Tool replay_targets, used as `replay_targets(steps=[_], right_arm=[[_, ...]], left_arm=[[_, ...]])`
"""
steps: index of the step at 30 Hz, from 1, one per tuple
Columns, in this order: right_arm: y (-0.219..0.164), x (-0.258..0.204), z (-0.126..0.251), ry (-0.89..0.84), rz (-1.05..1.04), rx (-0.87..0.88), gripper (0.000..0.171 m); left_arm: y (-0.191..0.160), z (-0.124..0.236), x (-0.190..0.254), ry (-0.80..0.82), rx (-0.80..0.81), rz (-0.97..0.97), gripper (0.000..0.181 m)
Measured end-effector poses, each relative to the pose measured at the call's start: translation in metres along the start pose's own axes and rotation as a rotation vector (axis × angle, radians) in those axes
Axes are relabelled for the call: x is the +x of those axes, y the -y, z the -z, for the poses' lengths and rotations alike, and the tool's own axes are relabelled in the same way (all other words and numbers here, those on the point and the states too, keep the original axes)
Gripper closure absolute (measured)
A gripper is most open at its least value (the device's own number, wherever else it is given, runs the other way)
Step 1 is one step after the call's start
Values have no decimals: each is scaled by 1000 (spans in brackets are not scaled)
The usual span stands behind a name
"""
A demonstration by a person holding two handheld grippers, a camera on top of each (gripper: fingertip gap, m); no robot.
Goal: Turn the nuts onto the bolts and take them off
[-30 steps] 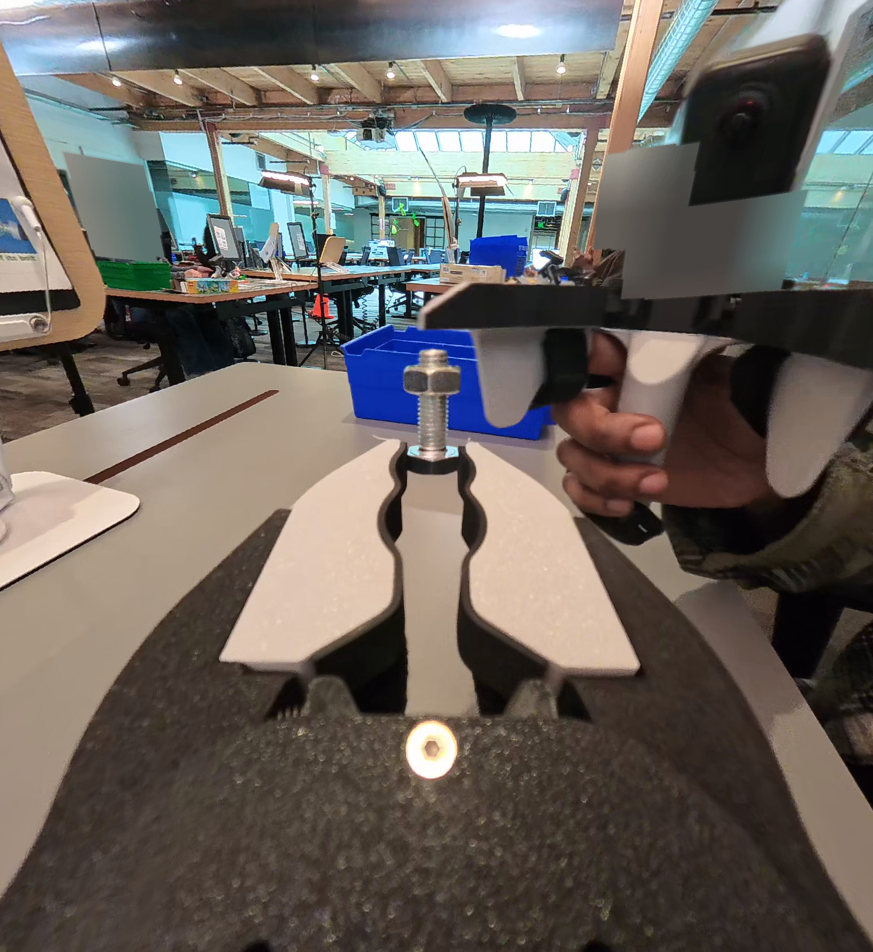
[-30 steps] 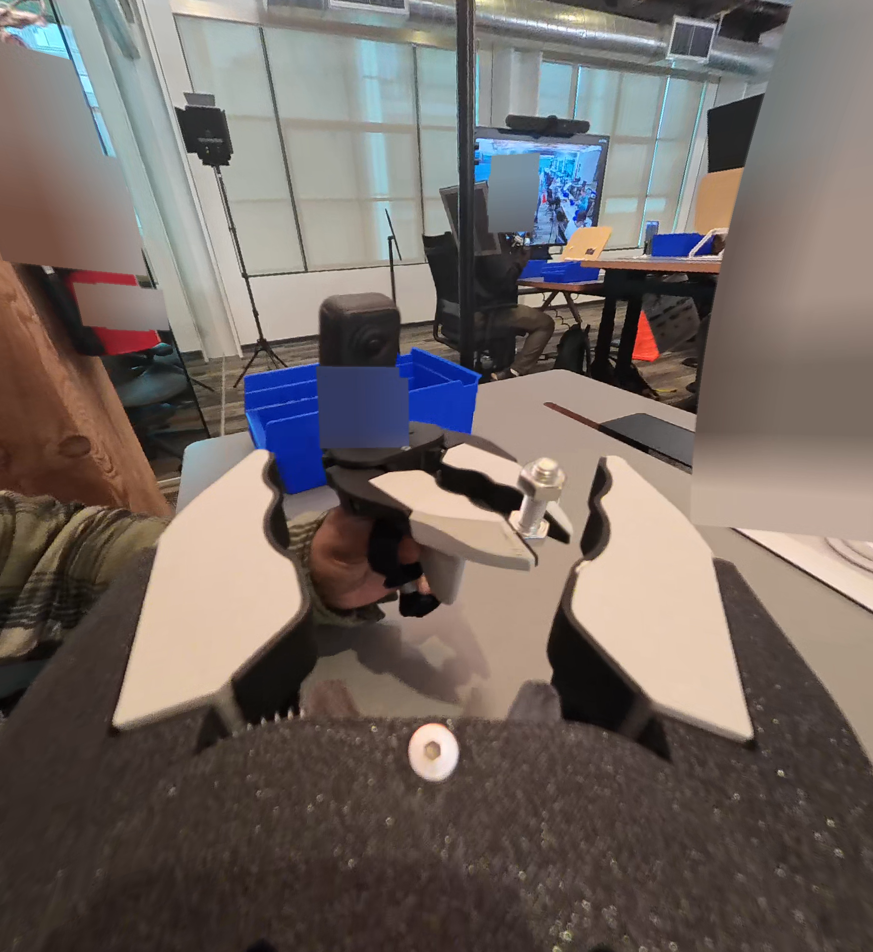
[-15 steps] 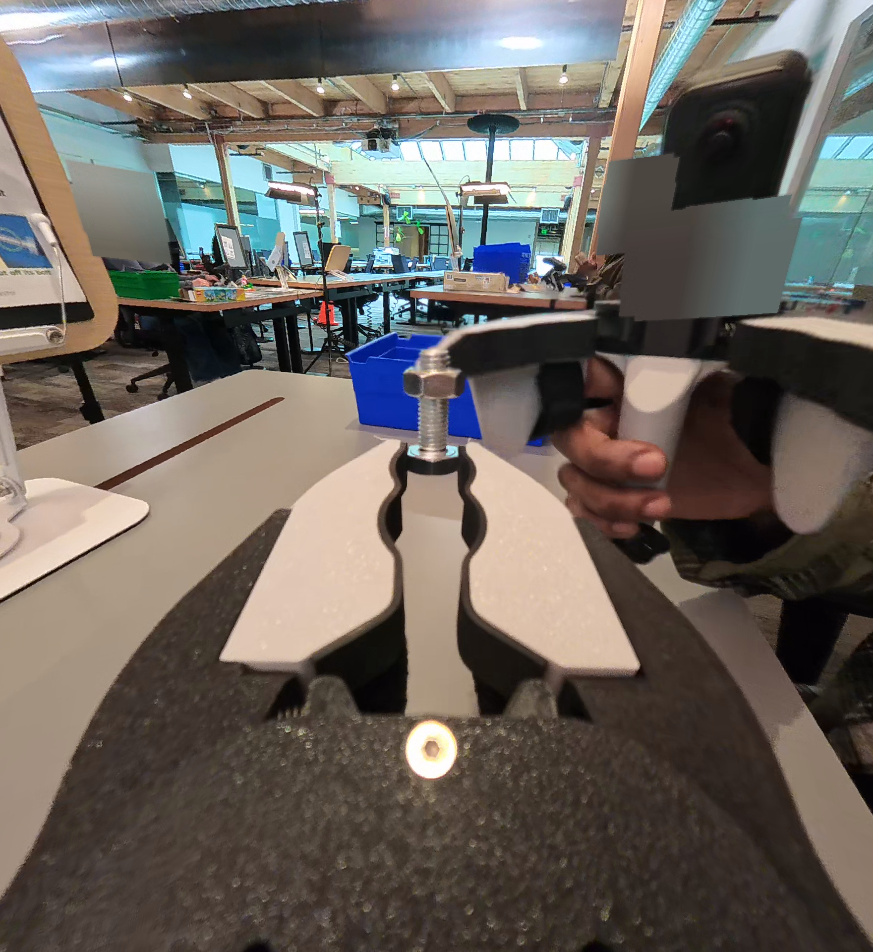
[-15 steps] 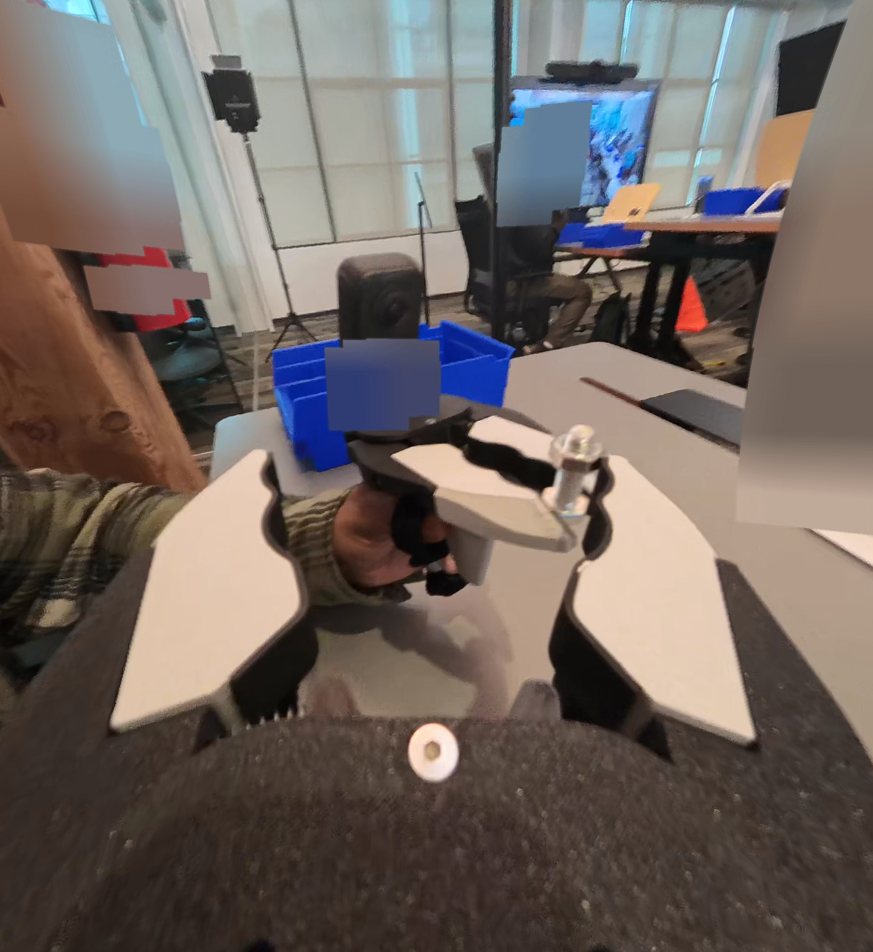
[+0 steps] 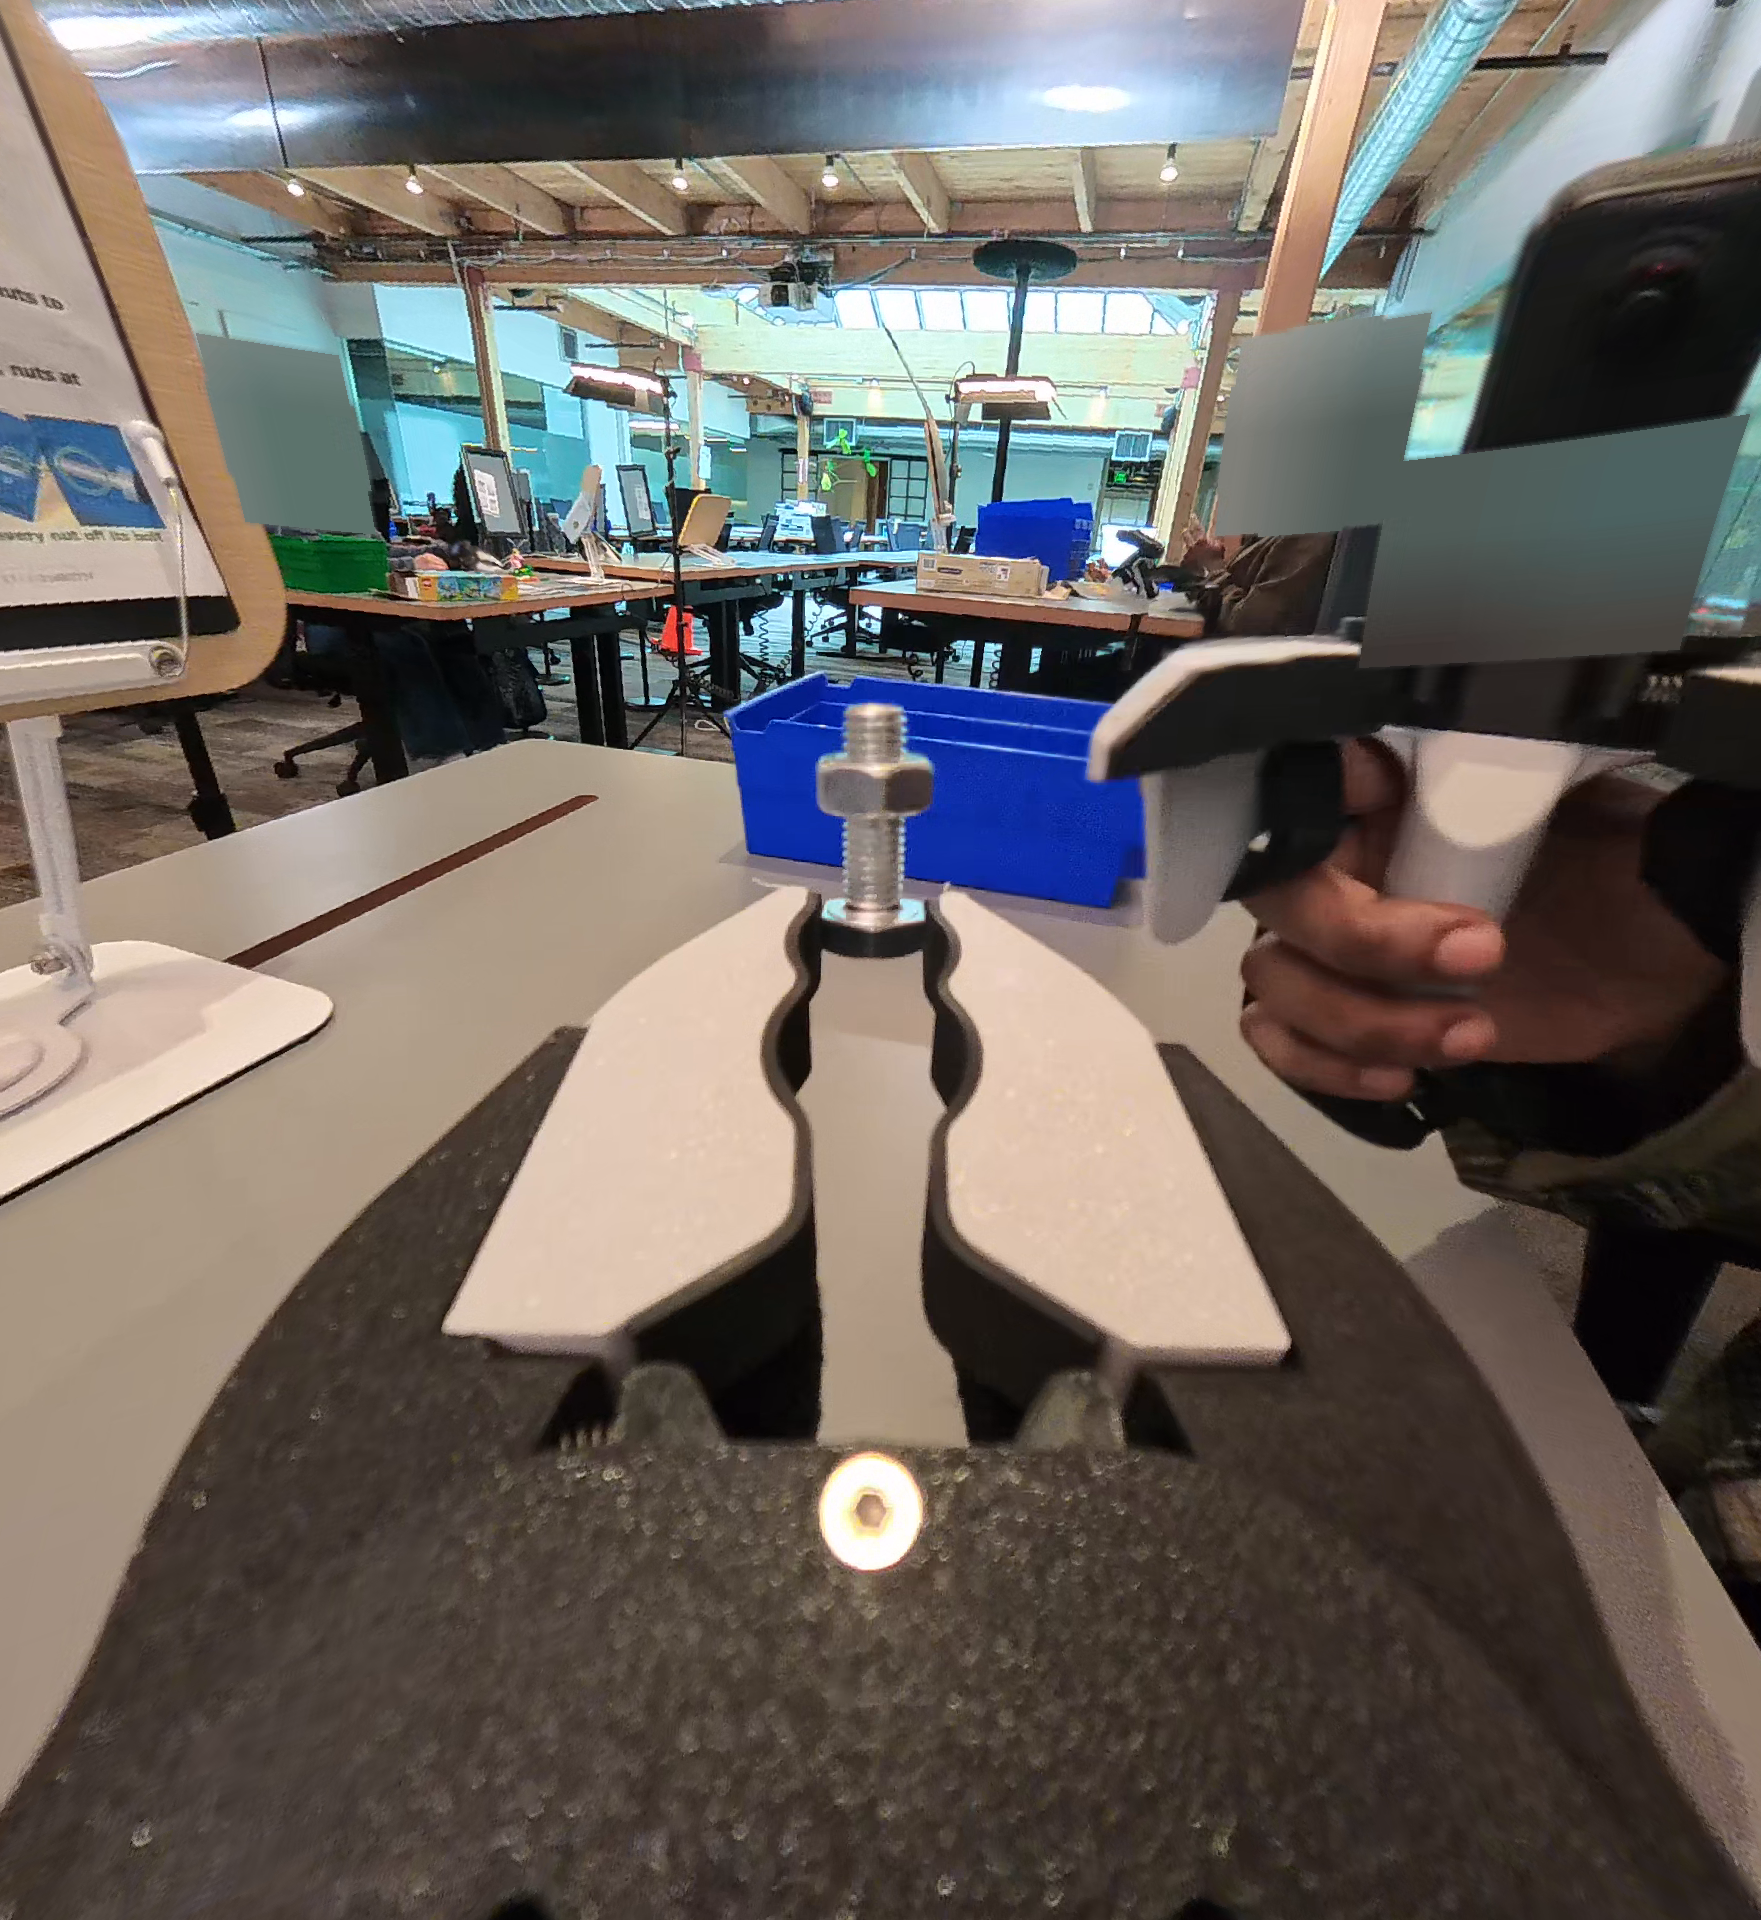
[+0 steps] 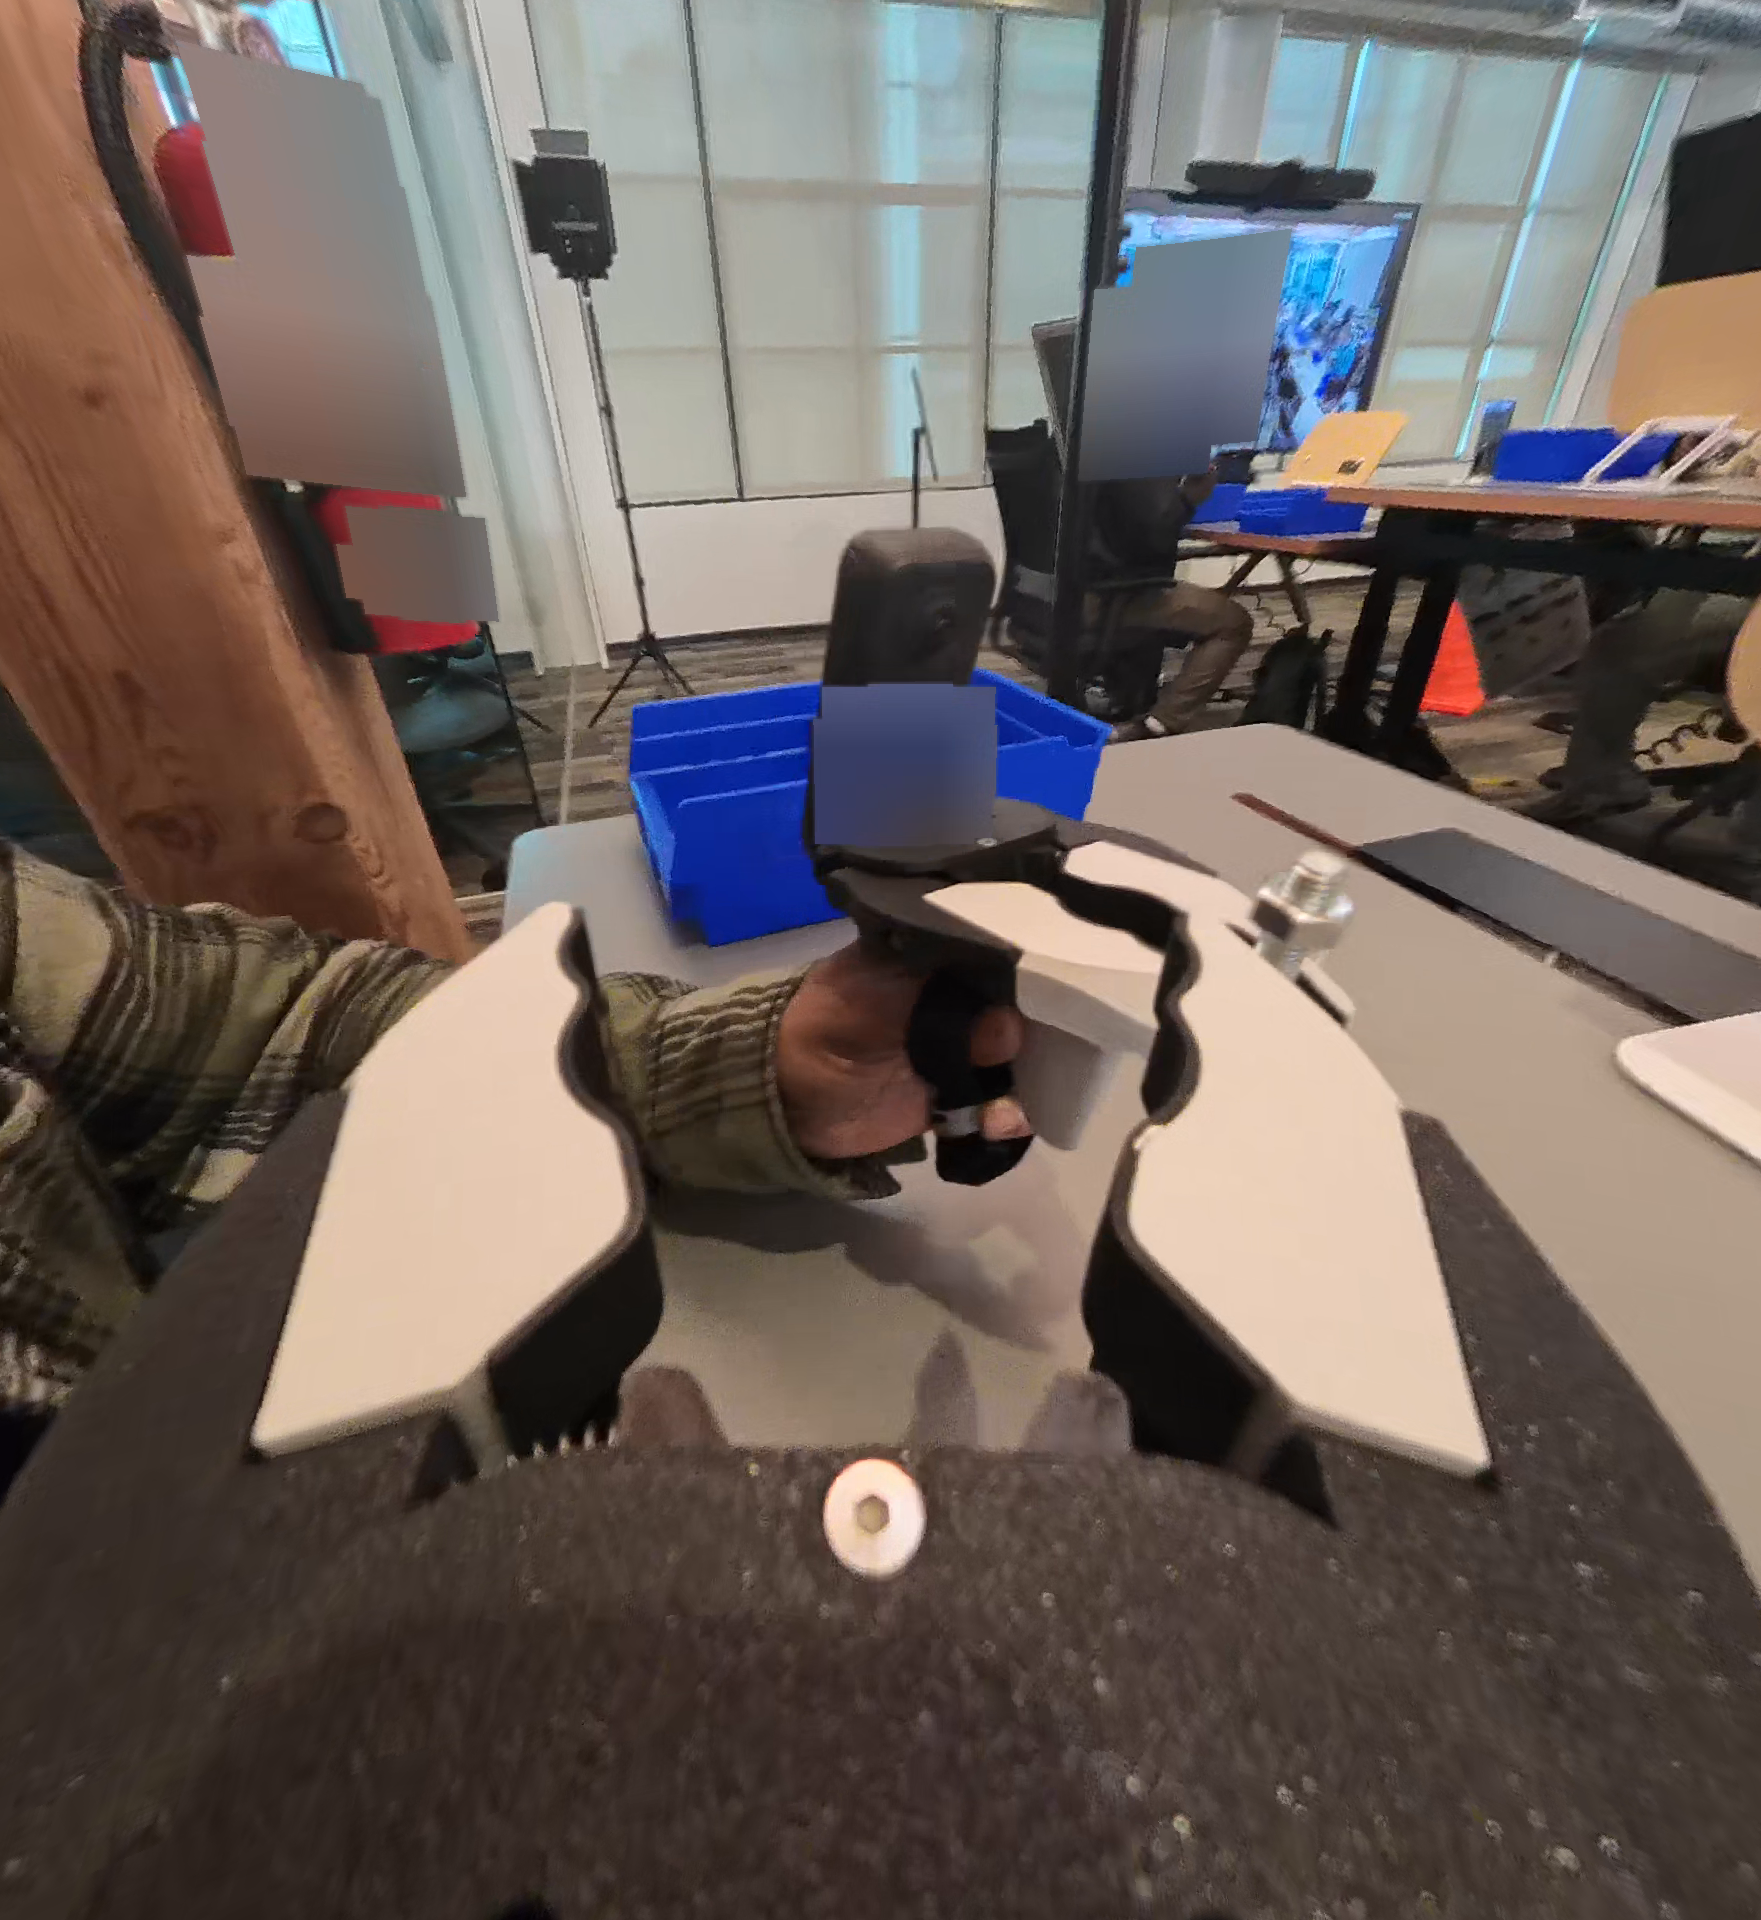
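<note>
A steel bolt [image 5: 873, 854] stands upright with its head pinched between the tips of my left gripper [image 5: 873, 925], which is shut on it just above the grey table [image 5: 502, 935]. A hex nut [image 5: 873, 784] sits high on the thread, with a short length of thread above it. My right gripper [image 6: 876, 935] is open and empty. In the left wrist view one of its fingers [image 5: 1219, 691] hovers to the right of the nut, apart from it. In the right wrist view the nut [image 6: 1302, 920] shows just outside the right finger.
A blue bin [image 5: 1011, 800] stands on the table behind the bolt. A white stand base [image 5: 128, 1029] with an instruction sheet on a board [image 5: 45, 416] is at the left. A person's hand [image 5: 1427, 977] and plaid sleeve hold the right gripper.
The right gripper came in over the nut half a second ago and has drawn back to the right, still open. The left gripper keeps hold of the bolt.
</note>
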State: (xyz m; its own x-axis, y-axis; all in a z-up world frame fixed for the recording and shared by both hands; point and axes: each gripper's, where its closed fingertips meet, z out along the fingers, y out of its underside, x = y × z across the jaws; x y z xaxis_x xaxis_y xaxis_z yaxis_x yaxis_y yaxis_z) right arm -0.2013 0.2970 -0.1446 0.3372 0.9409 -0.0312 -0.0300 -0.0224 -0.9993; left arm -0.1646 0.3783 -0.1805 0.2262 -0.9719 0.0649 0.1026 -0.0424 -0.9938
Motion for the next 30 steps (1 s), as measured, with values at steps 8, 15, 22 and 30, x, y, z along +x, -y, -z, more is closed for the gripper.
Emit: replay_targets(steps=[8,15,22,30], right_arm=[[23,55,16,-128,95,-10,111],[13,63,6,-69,33,-23,133],[6,69,3,-45,-14,-17,146],[5,65,-1,22,-40,-15,171]], left_arm=[[-1,-5,13,-49,-10,-30,163],[-3,-7,19,-81,-15,-28,163],[-2,-7,22,-93,-14,-34,163],[-4,-9,25,-102,-18,-39,163]])
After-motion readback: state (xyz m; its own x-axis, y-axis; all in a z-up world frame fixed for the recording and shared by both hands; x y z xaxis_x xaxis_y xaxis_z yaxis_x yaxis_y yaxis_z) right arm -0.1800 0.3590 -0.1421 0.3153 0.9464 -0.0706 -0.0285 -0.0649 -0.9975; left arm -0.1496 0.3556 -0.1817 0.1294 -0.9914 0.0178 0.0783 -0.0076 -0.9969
